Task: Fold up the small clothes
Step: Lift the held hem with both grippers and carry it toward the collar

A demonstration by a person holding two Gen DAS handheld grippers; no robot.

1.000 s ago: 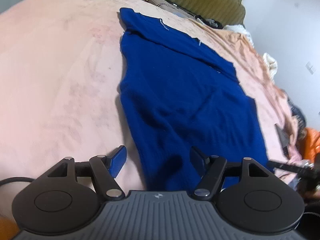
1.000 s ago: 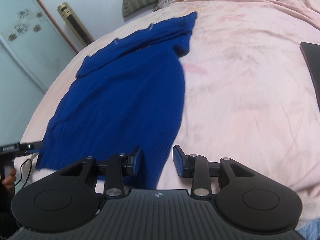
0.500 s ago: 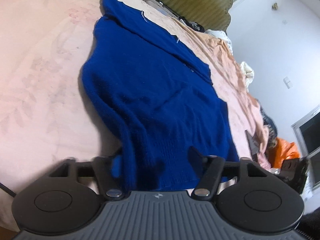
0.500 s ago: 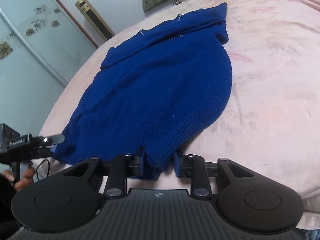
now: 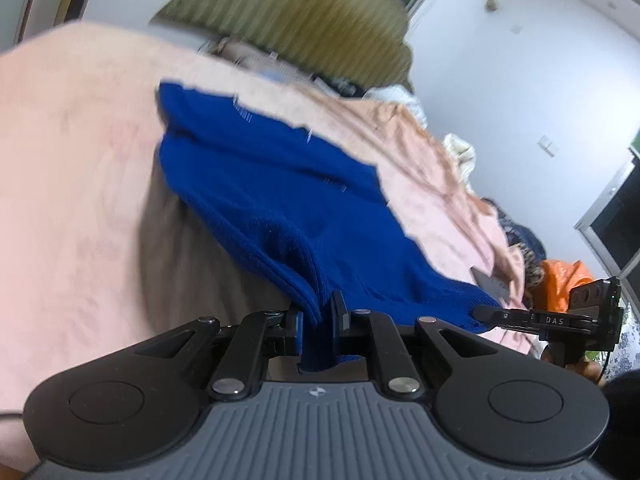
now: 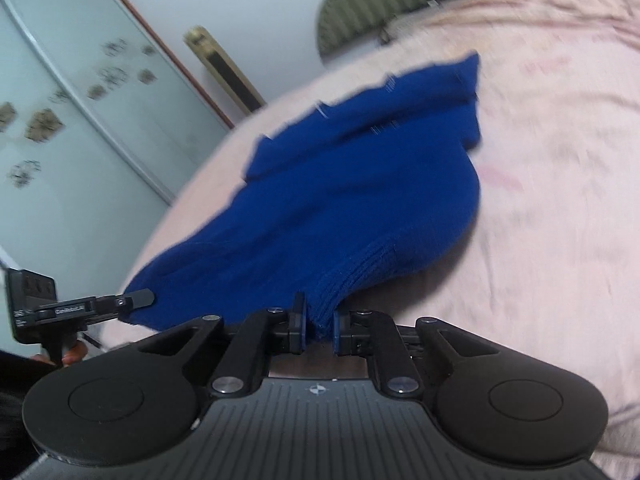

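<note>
Left tongs (image 5: 318, 322) and right tongs (image 6: 320, 322) are each closing on the ribbed hem of the blue sweater (image 5: 280, 200), knit bunched between the pads, one at each near corner. The hem hangs lifted off the pink bed (image 6: 560, 200); the rest of the sweater lies flat beyond, collar end farthest. Judged soft, light and stretchy: it will sag between grips. The thicker hem corners look the surest hold.

"DAS" stands on the right gripper (image 5: 486, 314) (other printing too blurred).
</note>
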